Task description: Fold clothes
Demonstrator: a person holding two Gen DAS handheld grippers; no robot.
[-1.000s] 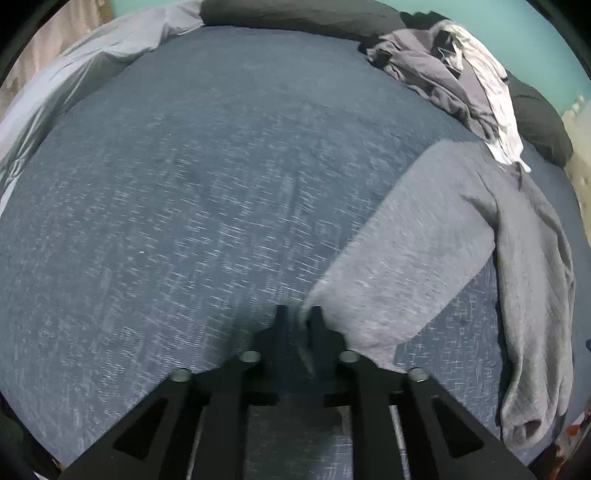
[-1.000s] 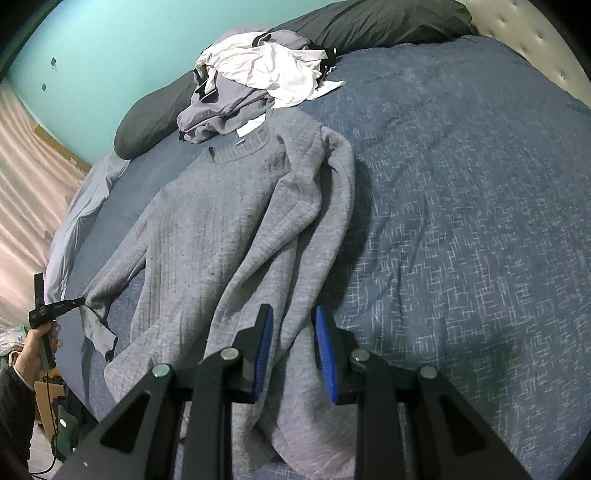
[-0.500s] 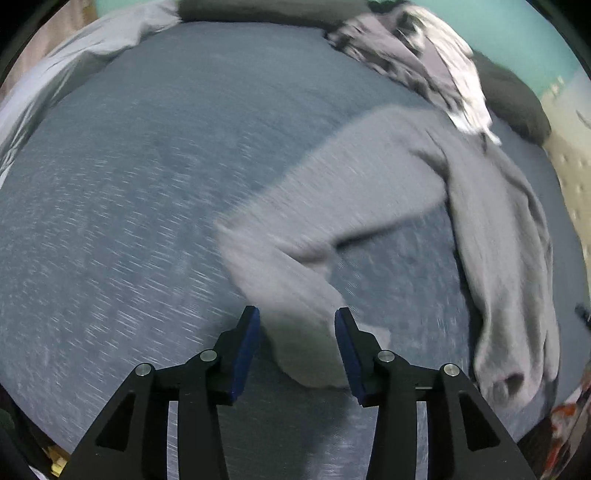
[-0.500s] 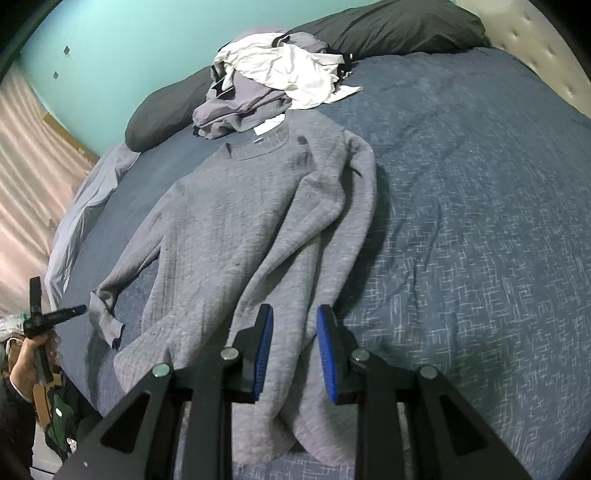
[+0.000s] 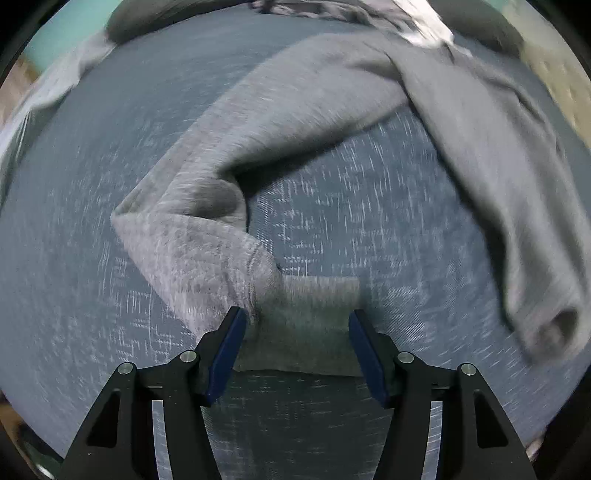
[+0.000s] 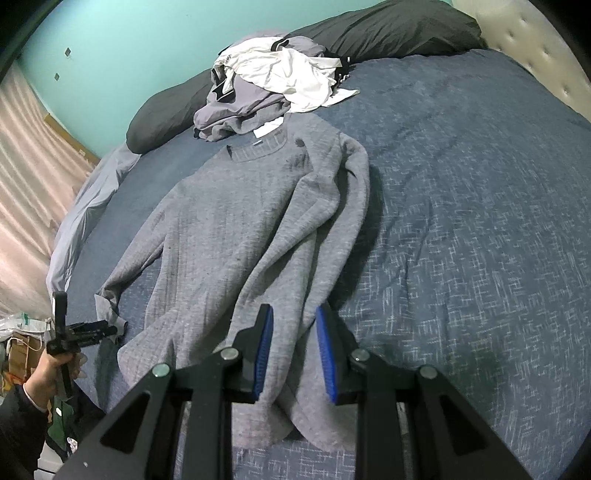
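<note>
A grey knit sweater lies face up on the dark blue bedspread, collar toward the pillows. Its left sleeve is bent back on itself. The cuff lies flat on the bed between the blue pads of my left gripper; the jaws are opening and do not press on it. In the right wrist view a hand holds that left gripper at the bed's left edge. My right gripper hovers over the sweater's lower right part, jaws narrowly apart, gripping nothing.
A heap of white and grey clothes sits behind the collar, against dark pillows. A teal wall and a padded headboard lie beyond. A pale sheet hangs off the left edge. Boxes and bags stand on the floor.
The left gripper, earlier shut on the sleeve cuff, has let it go and widened. It moved in toward the sweater, so the sleeve now lies bent. The right gripper has stayed put.
</note>
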